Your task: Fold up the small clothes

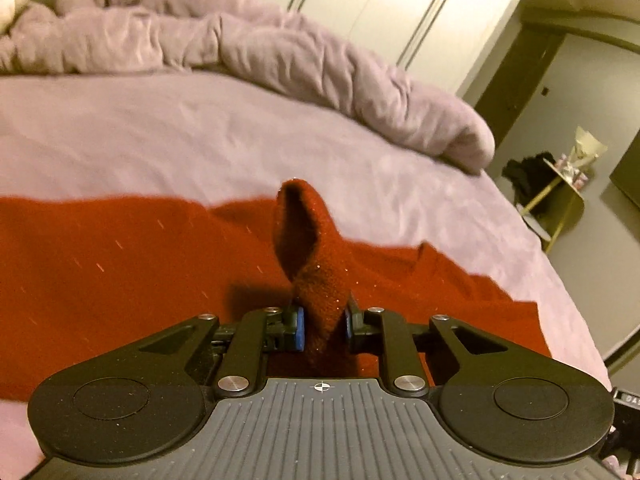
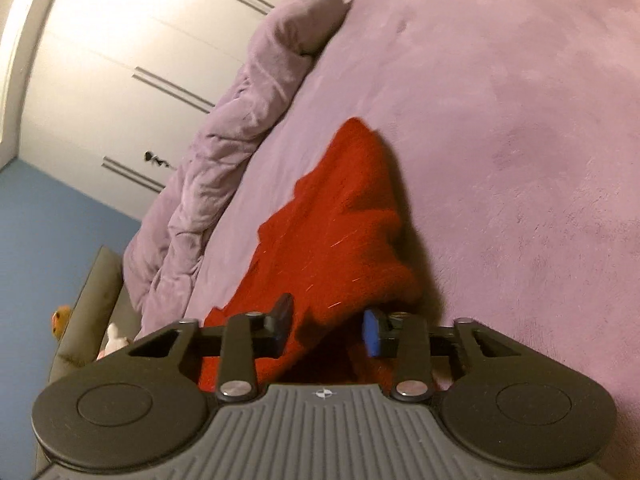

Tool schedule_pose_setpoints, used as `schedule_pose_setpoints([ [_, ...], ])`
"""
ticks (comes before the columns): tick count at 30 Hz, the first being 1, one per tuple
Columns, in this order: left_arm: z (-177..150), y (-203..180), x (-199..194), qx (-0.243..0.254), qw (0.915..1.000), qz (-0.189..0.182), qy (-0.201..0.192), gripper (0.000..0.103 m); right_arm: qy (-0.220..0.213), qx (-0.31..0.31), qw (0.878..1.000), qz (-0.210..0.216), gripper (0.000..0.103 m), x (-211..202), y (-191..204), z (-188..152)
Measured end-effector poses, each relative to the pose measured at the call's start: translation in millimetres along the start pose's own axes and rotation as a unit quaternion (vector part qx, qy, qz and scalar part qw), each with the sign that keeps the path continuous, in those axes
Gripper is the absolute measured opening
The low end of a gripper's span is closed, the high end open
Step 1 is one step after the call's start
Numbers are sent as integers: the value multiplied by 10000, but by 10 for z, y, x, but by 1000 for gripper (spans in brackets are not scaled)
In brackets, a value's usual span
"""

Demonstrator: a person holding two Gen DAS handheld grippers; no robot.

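A red knit garment point(image 1: 120, 280) lies spread across the lilac bed sheet point(image 1: 200, 132). In the left wrist view my left gripper point(image 1: 324, 326) is shut on a raised fold of it, and the pinched cloth stands up in a twisted peak between the blue pads. In the right wrist view, which is rolled sideways, the same red garment point(image 2: 344, 208) bunches up off the sheet point(image 2: 500, 120). My right gripper point(image 2: 328, 330) has a thick edge of that cloth filling the space between its fingers and holds it. The garment's near part is hidden under both grippers.
A crumpled lilac duvet point(image 1: 280, 48) is heaped along the far side of the bed, also visible as the duvet point(image 2: 224, 152) in the right wrist view. White wardrobe doors point(image 1: 380, 0) stand behind it. A small side table point(image 1: 560, 196) with items stands past the bed's right edge.
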State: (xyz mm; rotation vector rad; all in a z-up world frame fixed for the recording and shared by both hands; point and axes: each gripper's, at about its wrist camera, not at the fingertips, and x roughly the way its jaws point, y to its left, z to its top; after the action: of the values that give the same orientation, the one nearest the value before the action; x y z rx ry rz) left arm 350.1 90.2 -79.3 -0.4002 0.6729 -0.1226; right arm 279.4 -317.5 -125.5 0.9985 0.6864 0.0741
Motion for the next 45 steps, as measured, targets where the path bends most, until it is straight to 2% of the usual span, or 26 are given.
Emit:
schedule_pose_setpoints([
  [4, 60, 112, -95, 82, 9998, 153, -134, 20, -95, 242, 9997, 11, 17, 42, -10, 23],
  [6, 57, 156, -98, 166, 9994, 275, -124, 20, -210, -305, 9988, -321, 13, 87, 158, -10],
  [8, 47, 195, -130, 201, 9991, 316, -190, 20, -421, -1227, 9892, -686, 12, 101, 438, -85],
  [9, 54, 206, -154, 228, 9989, 335, -254, 20, -568, -1768, 9800, -711, 12, 96, 584, -162],
  [11, 80, 261, -186, 255, 9979, 442, -390, 20, -680, -2323, 9690, -498, 12, 71, 770, -246],
  [13, 99, 375, -167, 103, 9979, 527, -352, 20, -516, -2477, 9666, -414, 12, 144, 800, -293],
  [15, 71, 507, -84, -71, 9982, 585, -105, 20, -279, -2714, 9585, -823, 12, 295, 784, -354],
  [17, 6, 539, -6, 44, 9977, 678, 88, 20, -69, -2796, 9533, -1138, 13, 404, 732, -387],
  [21, -74, 552, 115, 133, 9966, 768, 274, 20, -84, -2667, 9551, -1285, 14, 465, 703, -369],
  [22, -83, 561, 149, 100, 9965, 779, 291, 20, -122, -2803, 9497, -1391, 14, 487, 725, -377],
  [24, -58, 513, 195, 131, 9965, 802, 208, 20, -333, -3242, 9308, -1656, 13, 452, 763, -428],
  [28, -22, 300, 190, 358, 9972, 621, -193, 20, -808, -3815, 8952, -2159, 13, 485, 850, -561],
  [31, -50, 262, 269, 693, 9943, 803, -137, 20, -729, -3577, 9065, -2119, 13, 536, 788, -563],
  [34, -90, 404, 370, 535, 9937, 979, 148, 21, -397, -3460, 9198, -1810, 19, 513, 746, -534],
  [35, -106, 455, 359, 417, 9948, 921, 136, 21, -238, -3347, 9275, -1649, 24, 468, 750, -495],
  [37, -108, 494, 337, 293, 9959, 854, 92, 21, -173, -2833, 9521, -1137, 44, 304, 671, -408],
  [38, -98, 505, 335, 259, 9960, 852, 90, 21, -208, -2442, 9653, -906, 45, 228, 593, -355],
  [41, -48, 521, 310, 3, 9970, 775, 70, 21, -278, -1119, 9923, -461, 45, 131, 300, -225],
  [43, -5, 534, 267, -105, 9975, 698, 15, 21, -332, -394, 9983, -254, 36, 134, 122, -163],
  [44, 29, 532, 258, -78, 9976, 681, -6, 21, -345, -46, 9993, -114, 36, 137, 37, -130],
  [45, 47, 520, 244, -23, 9977, 675, -28, 21, -359, 264, 9990, -11, 30, 152, -33, -111],
])
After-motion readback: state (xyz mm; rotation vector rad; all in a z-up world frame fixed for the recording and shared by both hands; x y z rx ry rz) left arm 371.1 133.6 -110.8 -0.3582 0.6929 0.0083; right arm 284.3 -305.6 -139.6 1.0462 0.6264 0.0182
